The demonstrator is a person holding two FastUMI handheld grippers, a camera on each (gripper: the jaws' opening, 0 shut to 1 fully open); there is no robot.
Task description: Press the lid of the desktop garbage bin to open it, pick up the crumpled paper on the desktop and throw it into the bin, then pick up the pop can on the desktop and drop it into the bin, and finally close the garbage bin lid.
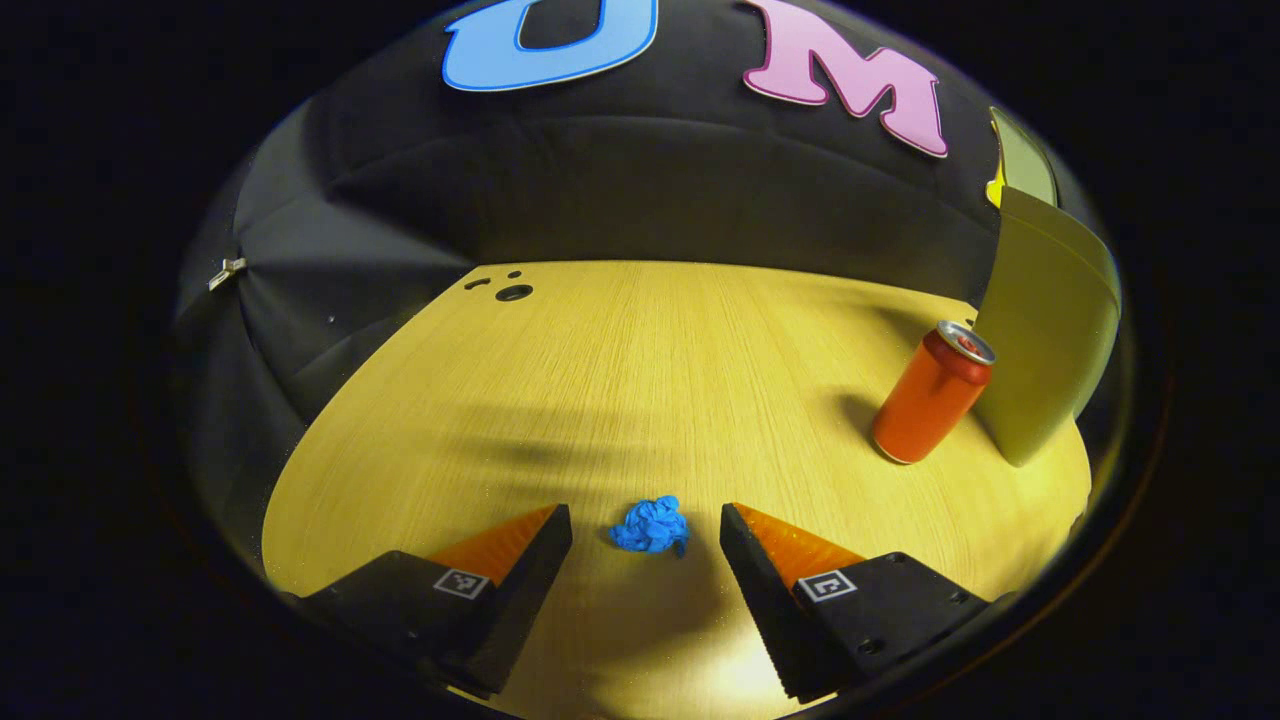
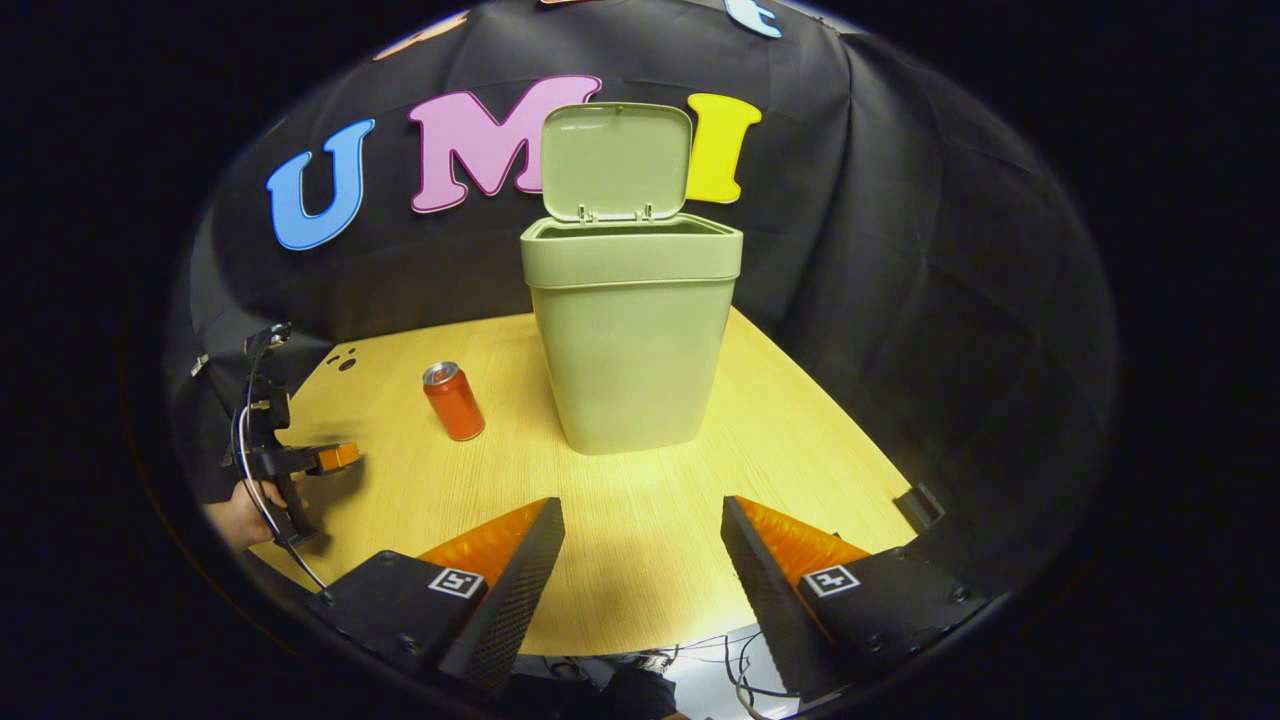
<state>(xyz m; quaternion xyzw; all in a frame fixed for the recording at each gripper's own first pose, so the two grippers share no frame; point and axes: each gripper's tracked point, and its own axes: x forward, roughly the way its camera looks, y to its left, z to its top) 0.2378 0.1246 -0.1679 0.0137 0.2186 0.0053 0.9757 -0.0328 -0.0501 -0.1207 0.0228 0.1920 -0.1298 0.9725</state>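
Crumpled paper [image 1: 651, 526]: small blue ball, looks light, soft, squashy. Best squeezed across middle, gently; likely to roll or skid on smooth wood.
Sits on table [image 1: 640, 380], right between wide-spread fingers of left gripper [image 1: 646, 535], near tips, not touching either.
Left gripper also seen far off in right gripper view [image 2: 335, 457], held by hand [image 2: 240, 520].
Right gripper [image 2: 642, 535] spread wide, holding nothing, well back from bin [image 2: 632, 340].
Bin lid [image 2: 616, 160] up.
Pop can [image 1: 932, 393] upright, just beside bin: stiff, smooth, maybe slippery.
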